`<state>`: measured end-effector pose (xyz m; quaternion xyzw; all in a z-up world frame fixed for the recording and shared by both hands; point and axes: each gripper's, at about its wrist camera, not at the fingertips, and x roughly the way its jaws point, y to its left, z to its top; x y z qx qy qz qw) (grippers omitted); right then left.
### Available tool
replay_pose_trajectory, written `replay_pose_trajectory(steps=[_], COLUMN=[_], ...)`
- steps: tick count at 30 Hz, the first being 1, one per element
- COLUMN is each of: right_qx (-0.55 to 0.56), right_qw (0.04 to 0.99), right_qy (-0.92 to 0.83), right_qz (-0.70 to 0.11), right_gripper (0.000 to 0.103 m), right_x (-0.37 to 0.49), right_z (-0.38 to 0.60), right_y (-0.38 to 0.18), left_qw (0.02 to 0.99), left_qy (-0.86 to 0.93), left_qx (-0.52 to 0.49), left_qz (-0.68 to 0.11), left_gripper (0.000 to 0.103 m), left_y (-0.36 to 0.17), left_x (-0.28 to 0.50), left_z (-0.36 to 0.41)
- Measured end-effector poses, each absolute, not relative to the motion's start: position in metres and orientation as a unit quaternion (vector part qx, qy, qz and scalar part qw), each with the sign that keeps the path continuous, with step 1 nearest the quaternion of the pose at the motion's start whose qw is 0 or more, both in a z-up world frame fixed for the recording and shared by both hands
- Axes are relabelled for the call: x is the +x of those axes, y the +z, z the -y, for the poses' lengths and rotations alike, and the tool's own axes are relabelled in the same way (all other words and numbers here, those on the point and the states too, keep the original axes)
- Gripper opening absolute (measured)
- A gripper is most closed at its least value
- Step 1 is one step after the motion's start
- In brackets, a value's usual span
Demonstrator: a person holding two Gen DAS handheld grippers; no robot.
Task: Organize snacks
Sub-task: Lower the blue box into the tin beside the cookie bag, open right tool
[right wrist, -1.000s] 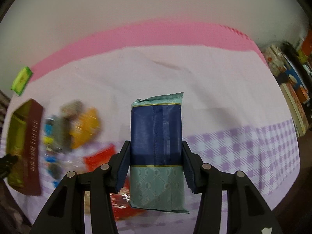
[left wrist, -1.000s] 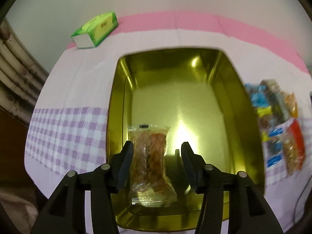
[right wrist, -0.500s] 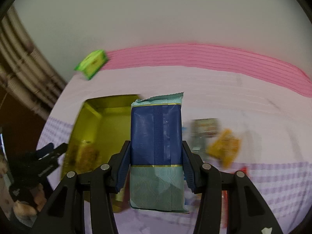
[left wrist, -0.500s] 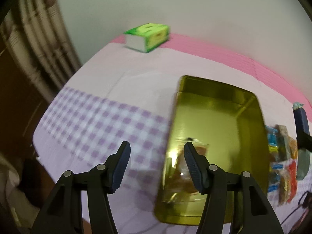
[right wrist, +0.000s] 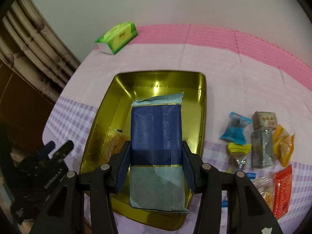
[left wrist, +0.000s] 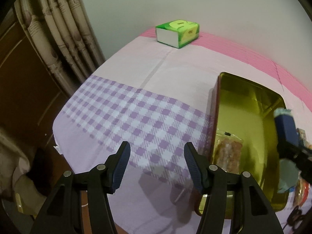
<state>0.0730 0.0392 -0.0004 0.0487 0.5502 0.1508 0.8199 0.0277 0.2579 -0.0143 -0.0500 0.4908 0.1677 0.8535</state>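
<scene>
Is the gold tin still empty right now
No, a clear packet of orange-brown snacks already lies inside the gold tin, seen left of the blue pack in the right gripper.

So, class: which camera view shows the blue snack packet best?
The right wrist view: the blue snack packet fills its centre, clamped in the right gripper above the gold tin. The left wrist view catches only a blurred sliver at its right edge.

Home room. Patterned curtain (left wrist: 64,31) by a plain wall, checked tablecloth (left wrist: 136,117) on the table. Tissue pack (left wrist: 178,33) at the far edge.
</scene>
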Motion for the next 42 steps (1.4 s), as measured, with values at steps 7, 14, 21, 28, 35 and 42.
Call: replay_pose_trajectory(steps=[7, 14, 21, 28, 35, 42], right_qx=[0.032, 0.019, 0.004, -0.006, -0.006, 0.005], right_qw=[0.811, 0.807, 0.806, 0.806, 0.81, 0.824], right_qy=[0.137, 0.12, 0.116, 0.117, 0.13, 0.152], right_qz=[-0.567, -0.578, -0.58, -0.581, -0.572, -0.545], right_gripper=[0.046, 0.046, 0.046, 0.047, 0.047, 0.047], right_x=[0.072, 0.075, 0.075, 0.074, 0.072, 0.063], right_z=[-0.055, -0.06, -0.063, -0.067, -0.066, -0.036], right_y=[-0.023, -0.038, -0.043, -0.044, -0.038, -0.009], left_qw=[0.852, 0.848, 0.845, 0.846, 0.848, 0.849], left_qy=[0.17, 0.172, 0.171, 0.169, 0.166, 0.166], left_qx=[-0.071, -0.092, -0.095, -0.096, -0.089, -0.087], left_qz=[-0.49, -0.492, -0.497, -0.496, -0.496, -0.494], left_gripper=[0.058, 0.058, 0.058, 0.058, 0.058, 0.058], left_y=[-0.014, -0.015, -0.016, -0.017, -0.017, -0.016], left_x=[0.028, 0.027, 0.027, 0.027, 0.028, 0.028], left_z=[-0.265, -0.27, -0.271, -0.27, -0.268, -0.266])
